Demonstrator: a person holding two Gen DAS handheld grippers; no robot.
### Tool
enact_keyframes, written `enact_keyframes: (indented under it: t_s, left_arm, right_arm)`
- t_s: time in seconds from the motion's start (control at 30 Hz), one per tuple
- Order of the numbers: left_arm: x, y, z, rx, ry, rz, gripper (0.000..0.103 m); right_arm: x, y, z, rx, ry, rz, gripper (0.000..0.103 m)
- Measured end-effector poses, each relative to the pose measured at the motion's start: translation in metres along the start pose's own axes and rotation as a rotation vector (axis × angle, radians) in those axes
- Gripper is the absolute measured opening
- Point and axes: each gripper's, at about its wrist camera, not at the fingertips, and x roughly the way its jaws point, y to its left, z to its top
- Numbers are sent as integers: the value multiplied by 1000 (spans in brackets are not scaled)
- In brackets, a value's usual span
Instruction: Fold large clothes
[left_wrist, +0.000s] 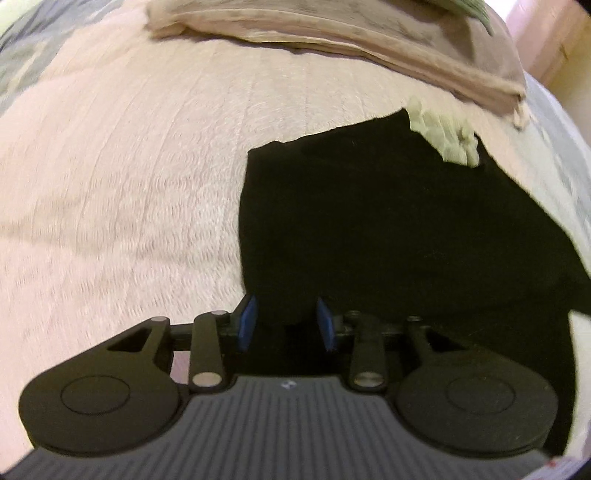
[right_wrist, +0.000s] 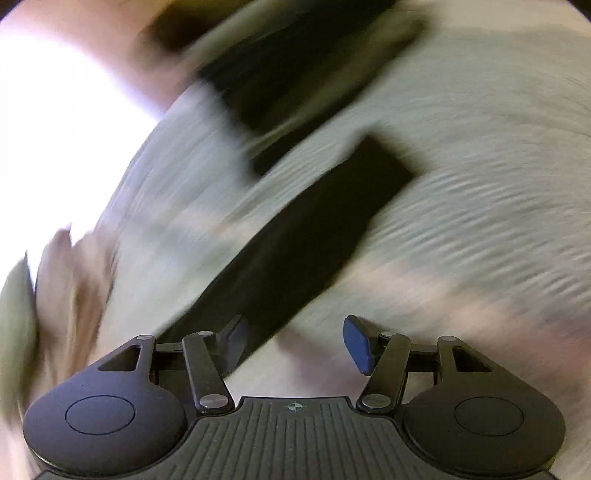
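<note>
Black garment sits between my left gripper pads, grip uncertain; right gripper gapes empty at its 10 o'clock strip — I'd lift slowly, edges level

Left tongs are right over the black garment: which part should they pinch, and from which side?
Pinch the black garment at its near-left corner, just ahead of the open left tongs, coming in low from the near side. Two straight edges meet there on the pink bedspread, so one pad can probably slide under.
</note>
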Motion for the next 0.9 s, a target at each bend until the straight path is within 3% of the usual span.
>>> enact_keyframes:
  t_s: [0.1,0.23,0.3,0.33,0.37,0.4,0.43,0.5,0.57,0.63,0.7,0.8,0.9]
  left_arm:
    - [-1,-5,-2,-28,3,7,32]
    - [-1,-14,-5,-39,13,5,32]
    - [-4,-17,-9,-35,9,2,33]
    - [-6,-18,-10,-38,8,-2,34]
    - [-7,-18,-12,-45,9,-9,34]
    - [-9,-17,-14,-50,11,-13,34]
    - [-10,-16,-15,-55,11,-15,34]
    - [-15,-11,-19,-67,6,-19,34]
    - [-21,-3,-23,-85,-2,-23,34]
    - [-26,8,-27,-109,-8,-17,34]
    - [-31,19,-31,-134,-14,-8,34]
    - [-37,33,-37,-172,-25,-16,34]
    - [-42,45,-44,-210,-30,-37,34]
  right_arm:
    - [13,-27,18,133,-19,81,56]
    - [30,-38,28,192,-45,125,52]
    - [37,-36,31,211,-31,153,26]
    - [40,-35,32,218,-19,156,21]
    - [39,-32,34,207,-21,147,8]
    - [38,-26,37,178,-34,126,1]
    - [35,-15,38,134,-54,91,1]
    - [22,24,40,-28,-106,19,1]
    - [6,78,29,-267,-160,-39,0]
    - [-13,152,-2,-541,-219,-20,0]
    - [-33,215,-47,-760,-256,82,1]
    - [-65,297,-141,-1031,-244,340,1]
    - [-88,343,-245,-1239,-117,629,1]
